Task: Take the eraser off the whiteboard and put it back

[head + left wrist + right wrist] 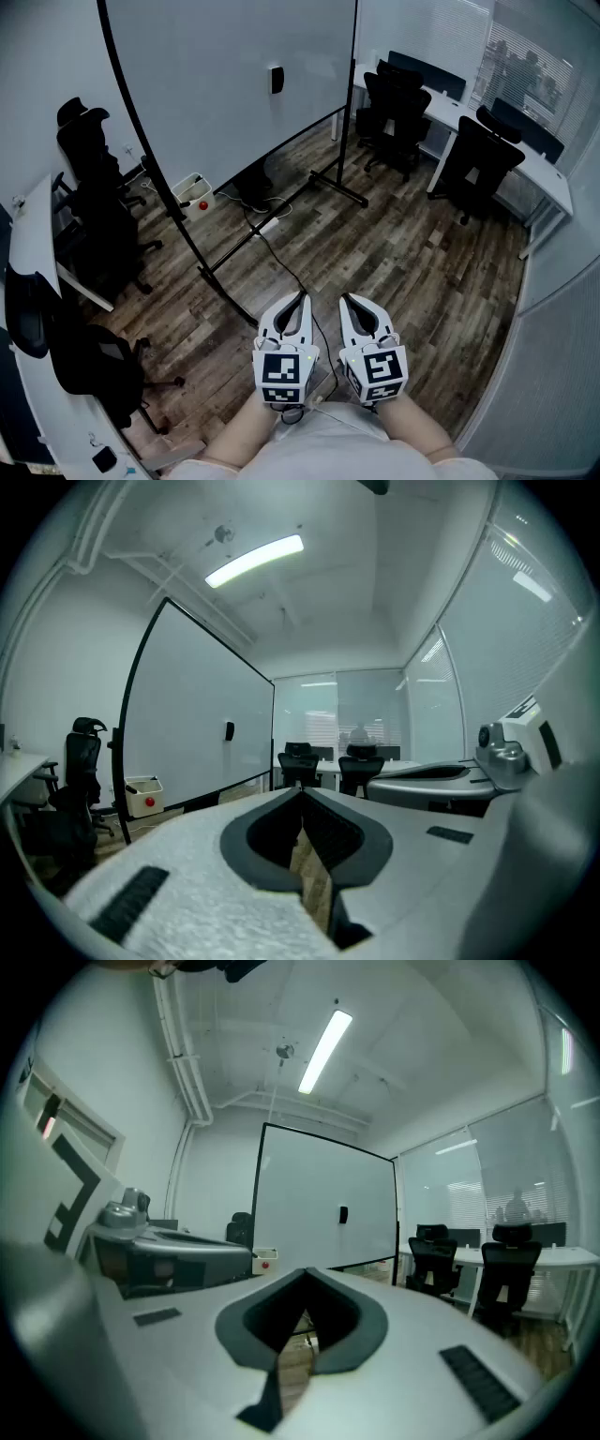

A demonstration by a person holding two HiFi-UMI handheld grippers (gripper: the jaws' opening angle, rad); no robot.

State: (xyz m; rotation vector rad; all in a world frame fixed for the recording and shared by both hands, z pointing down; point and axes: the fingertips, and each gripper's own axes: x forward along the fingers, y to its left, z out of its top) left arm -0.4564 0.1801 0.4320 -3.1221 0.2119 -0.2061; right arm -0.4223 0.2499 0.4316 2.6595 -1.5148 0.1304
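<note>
Left tool (302, 300) and right tool (345, 300) are both sitting pinched closed, nothing between the jaws. The person is holding them side by side, low over the floor (394, 253). Eraser (277, 80) is hanging on the whiteboard (216, 94), well apart from both.

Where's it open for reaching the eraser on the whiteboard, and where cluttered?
Open: wood floor between the whiteboard stand and the right-hand chairs; bare board around the eraser. Crowded: left chairs, cable and white box at the board's base.
</note>
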